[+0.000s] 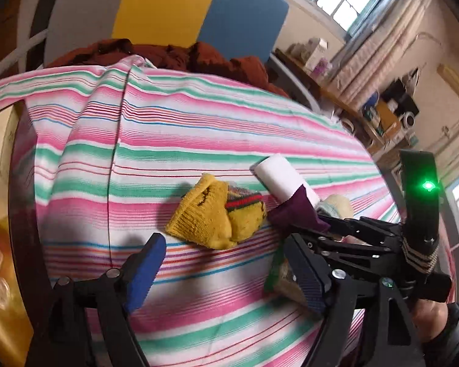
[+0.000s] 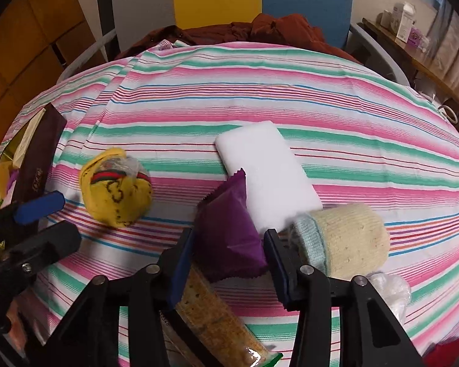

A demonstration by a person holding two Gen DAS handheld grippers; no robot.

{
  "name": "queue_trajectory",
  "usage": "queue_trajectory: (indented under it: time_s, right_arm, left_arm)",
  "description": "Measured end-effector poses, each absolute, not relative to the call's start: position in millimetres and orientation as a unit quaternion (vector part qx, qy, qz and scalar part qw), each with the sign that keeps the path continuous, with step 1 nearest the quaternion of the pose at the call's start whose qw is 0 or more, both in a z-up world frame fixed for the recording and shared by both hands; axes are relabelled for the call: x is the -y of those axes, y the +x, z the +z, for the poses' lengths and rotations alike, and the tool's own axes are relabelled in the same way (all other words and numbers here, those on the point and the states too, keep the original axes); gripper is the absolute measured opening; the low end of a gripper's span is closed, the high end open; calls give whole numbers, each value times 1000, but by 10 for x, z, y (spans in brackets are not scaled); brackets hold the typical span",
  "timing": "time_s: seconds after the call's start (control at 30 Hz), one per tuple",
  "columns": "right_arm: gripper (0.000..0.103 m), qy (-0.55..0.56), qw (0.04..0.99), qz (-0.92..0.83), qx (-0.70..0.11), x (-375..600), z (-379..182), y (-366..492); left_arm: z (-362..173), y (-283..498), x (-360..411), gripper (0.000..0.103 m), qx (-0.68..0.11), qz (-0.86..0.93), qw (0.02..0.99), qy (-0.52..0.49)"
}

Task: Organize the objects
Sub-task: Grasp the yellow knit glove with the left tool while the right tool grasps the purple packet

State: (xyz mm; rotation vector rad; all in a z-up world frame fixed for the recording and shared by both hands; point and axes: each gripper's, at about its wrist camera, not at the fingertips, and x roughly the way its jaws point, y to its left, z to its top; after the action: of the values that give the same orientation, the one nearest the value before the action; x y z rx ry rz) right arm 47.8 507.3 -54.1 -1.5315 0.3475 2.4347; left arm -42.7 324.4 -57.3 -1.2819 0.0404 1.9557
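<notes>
The fingers (image 2: 182, 263) of the right gripper (image 2: 229, 263) are set on either side of a purple packet (image 2: 229, 229), and the packet fills the gap between them; whether the pads are actually pressed against it cannot be told, so a firm grasp is not confirmed. In the left wrist view the same packet (image 1: 293, 211) is seen at the tips of the right gripper (image 1: 321, 223). The left gripper (image 1: 226, 272) is held released, its blue pads wide apart over the striped cloth (image 1: 199, 140), with nothing between them.

On the cloth-covered table the objects are found loosely gathered toward the near edge. A white block (image 2: 269, 177) is lying just behind the packet and is partly overlapped by it. A rolled cream sock (image 2: 345, 241) with a pale blue cuff is seen just right of the right gripper. A balled yellow sock (image 2: 116, 189) is lying apart to the left, nearer the left gripper (image 2: 39, 208). A long biscuit packet (image 2: 217, 321) is seen under the right gripper at the near edge, and a dark brown box (image 2: 39, 165) is placed at the left edge.

No container or sorted group is shown, so the organizing is judged to be at an early stage: one item is being addressed, and the socks, block and packets are apparently left to be placed.
</notes>
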Motion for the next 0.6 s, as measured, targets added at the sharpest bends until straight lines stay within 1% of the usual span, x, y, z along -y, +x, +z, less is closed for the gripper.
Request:
queue_trajectory:
  time_s: [0.1, 0.17, 0.2, 0.23, 0.3, 0.37, 0.43, 0.47, 0.53, 0.6]
  right_arm:
    - [47, -523, 126, 834, -122, -5088, -533, 487]
    - [47, -524, 126, 832, -129, -5110, -541, 486]
    - [47, -525, 126, 832, -130, -5116, -544, 484]
    - [47, -524, 125, 832, -131, -5118, -543, 483]
    - [47, -525, 126, 832, -129, -5114, -545, 478]
    - [47, -525, 127, 831, -132, -5121, -556, 478]
    - [47, -524, 127, 832, -129, -5115, -560, 468]
    - [47, -525, 126, 832, -124, -5104, -569, 455]
    - [46, -525, 124, 834, -117, -5086, -568, 448]
    - [42, -523, 120, 836, -118, -5078, -554, 449]
  left_arm:
    - [-607, -494, -3353, 84, -42, 769, 382, -511]
    - [-623, -521, -3458, 89, -63, 766, 391, -506]
    - [-645, -524, -3490, 96, -73, 762, 394, -508]
    - [-680, -539, -3551, 98, -88, 761, 390, -511]
    - [-728, -571, -3618, 98, -97, 763, 385, -511]
    - [-790, -630, -3666, 93, -103, 765, 377, -512]
    - [-833, -668, -3649, 73, -84, 755, 391, -520]
    - [-853, -672, -3637, 72, -81, 752, 396, -520]
    - [-836, -631, -3620, 61, -88, 755, 403, -510]
    - [-783, -577, -3553, 56, -83, 760, 407, -500]
